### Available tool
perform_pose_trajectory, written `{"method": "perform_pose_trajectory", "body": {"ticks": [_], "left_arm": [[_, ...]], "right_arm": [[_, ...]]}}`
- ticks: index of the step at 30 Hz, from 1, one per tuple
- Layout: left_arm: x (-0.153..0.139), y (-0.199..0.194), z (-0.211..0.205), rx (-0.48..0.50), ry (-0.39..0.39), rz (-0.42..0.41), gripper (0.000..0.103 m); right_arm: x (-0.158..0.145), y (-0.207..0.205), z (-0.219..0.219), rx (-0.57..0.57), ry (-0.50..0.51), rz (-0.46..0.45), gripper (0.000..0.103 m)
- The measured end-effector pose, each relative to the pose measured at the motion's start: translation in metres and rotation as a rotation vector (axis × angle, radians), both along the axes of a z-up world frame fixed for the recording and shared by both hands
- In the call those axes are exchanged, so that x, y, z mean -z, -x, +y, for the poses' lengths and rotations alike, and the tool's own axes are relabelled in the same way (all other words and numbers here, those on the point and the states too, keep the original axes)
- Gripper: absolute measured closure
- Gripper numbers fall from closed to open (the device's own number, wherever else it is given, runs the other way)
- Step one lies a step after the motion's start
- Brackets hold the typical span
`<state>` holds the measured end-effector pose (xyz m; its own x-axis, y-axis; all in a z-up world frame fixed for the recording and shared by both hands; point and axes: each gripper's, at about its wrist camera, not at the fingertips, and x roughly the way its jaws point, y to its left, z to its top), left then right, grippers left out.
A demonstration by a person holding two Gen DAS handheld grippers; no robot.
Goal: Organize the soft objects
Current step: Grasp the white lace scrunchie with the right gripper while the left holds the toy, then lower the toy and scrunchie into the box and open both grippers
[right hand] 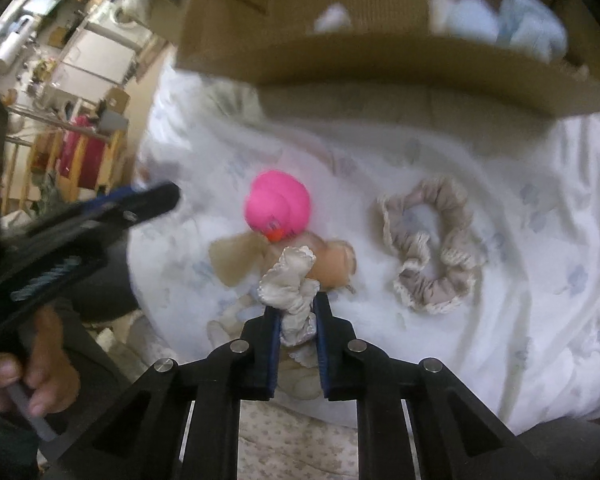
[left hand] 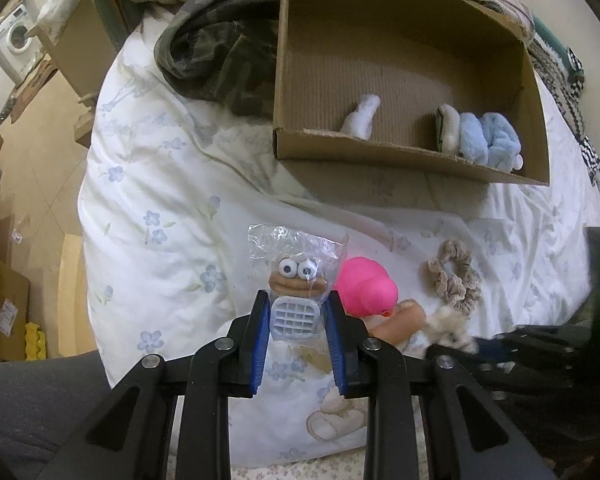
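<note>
1. A white flower-printed bed quilt (left hand: 172,184) carries everything.
2. An open brown cardboard box (left hand: 380,160) sits toward the quilt's far edge, holding fluffy blue and white soft pieces (left hand: 488,140).
3. A pink rubber duck (right hand: 278,204) and a beige ruffled scrunchie (right hand: 432,240) lie nearer the front edge.
4. The left gripper (left hand: 296,312) has its jaws pinching a bagged brown googly-eyed toy (left hand: 296,280).
5. The right gripper (right hand: 296,312) has its jaws clamped on a cream satin scrunchie (right hand: 290,284).

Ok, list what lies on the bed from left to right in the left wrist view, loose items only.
Bagged toy, held in the left gripper → pink duck → beige scrunchie.
</note>
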<state>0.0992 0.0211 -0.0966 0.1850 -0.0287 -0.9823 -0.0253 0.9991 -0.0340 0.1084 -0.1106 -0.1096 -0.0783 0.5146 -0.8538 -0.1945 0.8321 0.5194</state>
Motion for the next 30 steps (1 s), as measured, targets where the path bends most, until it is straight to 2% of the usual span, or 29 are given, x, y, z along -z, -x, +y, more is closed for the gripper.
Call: {"method": "perform_pose_trajectory", "body": {"ticks": [6,11,17,22,30], "left_arm": [[-0.011,0.001,0.0,-0.002,-0.001,-0.052,0.079],[-0.015,0.001,-0.003,0.002,-0.008,-0.075,0.079],[-0.026,0.001,-0.009,0.014,-0.027,-0.137,0.079],[-0.043,-0.004,-0.013,0.028,-0.029,-0.201,0.079],[-0.075,-0.032,-0.024,0.052,-0.01,-0.255,0.079]], "right_arm": [[-0.04,-0.007,-0.033,0.135,-0.055,-0.151,0.086],[-0.035,-0.013,-0.042,0.184,-0.043,-0.128,0.086],[-0.038,-0.014,-0.043,0.202,-0.055,-0.147,0.086],[-0.053,-0.018,-0.051,0.234,-0.088,-0.193,0.086],[-0.084,-0.038,-0.074,0.287,-0.132,-0.286,0.086]]}}
